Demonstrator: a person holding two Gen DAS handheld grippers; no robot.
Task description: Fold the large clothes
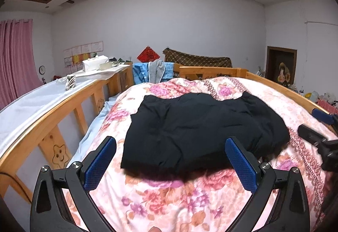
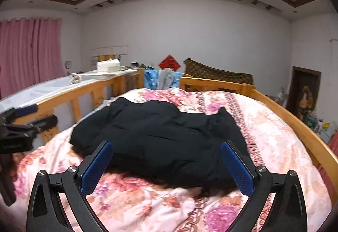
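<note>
The black garment [image 1: 202, 132] lies bunched on the floral quilt [image 1: 169, 200], mid-bed. Your left gripper [image 1: 171, 162] and right gripper [image 2: 166, 164] hover just short of its near hem, jaws released and empty. It looks soft, puffy and light; pinch the near corners.

Wooden bed frame [image 1: 48, 126]; pink curtain [image 2: 29, 50]; white walls [image 1: 169, 27]

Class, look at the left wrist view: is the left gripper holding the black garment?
No. The left gripper is open, and the black garment lies flat on the floral quilt.
</note>
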